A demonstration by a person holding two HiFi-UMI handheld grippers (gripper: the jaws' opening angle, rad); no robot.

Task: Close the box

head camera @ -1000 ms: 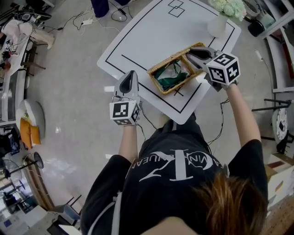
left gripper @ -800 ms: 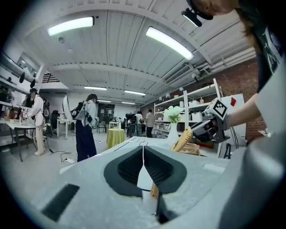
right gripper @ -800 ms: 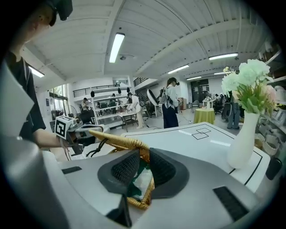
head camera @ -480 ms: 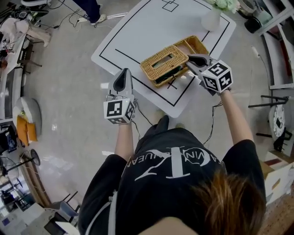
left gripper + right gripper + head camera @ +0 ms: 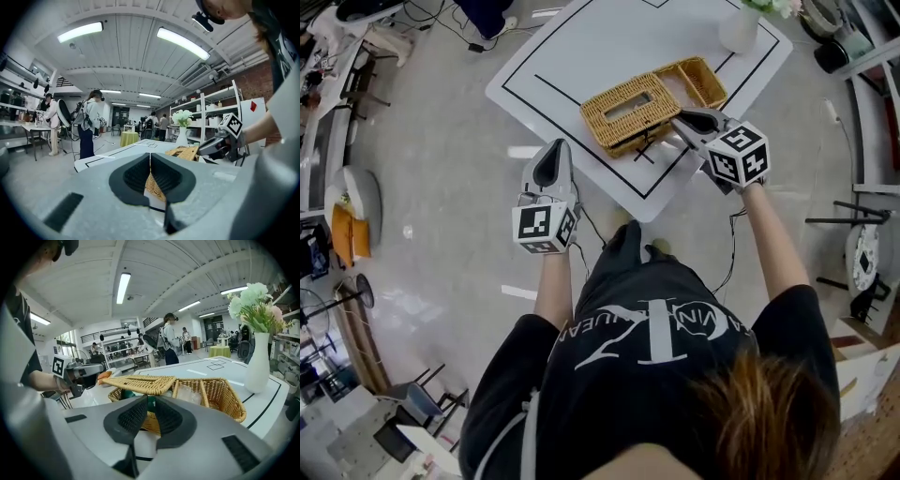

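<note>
The wicker box (image 5: 698, 80) stands on the white table (image 5: 581, 47). Its woven lid (image 5: 628, 98) lies nearly flat over the left part, and the right compartment (image 5: 211, 392) is uncovered. Green cloth shows under the lid. My right gripper (image 5: 686, 122) sits just in front of the box's near side; its jaws have just been closing, leaving a narrow gap with nothing in it (image 5: 149, 411). My left gripper (image 5: 551, 161) hovers off the table's near-left edge, shut and empty (image 5: 150, 161), pointing at the box (image 5: 187, 152).
A white vase (image 5: 259, 364) with flowers stands at the table's far right corner (image 5: 741, 28). Black lines are marked on the tabletop. Several people, tables and shelves stand in the room beyond.
The lid has come down from raised to lying over the box's left part. My right gripper has drawn back and lower, off the lid. My left gripper has shifted towards the table.
</note>
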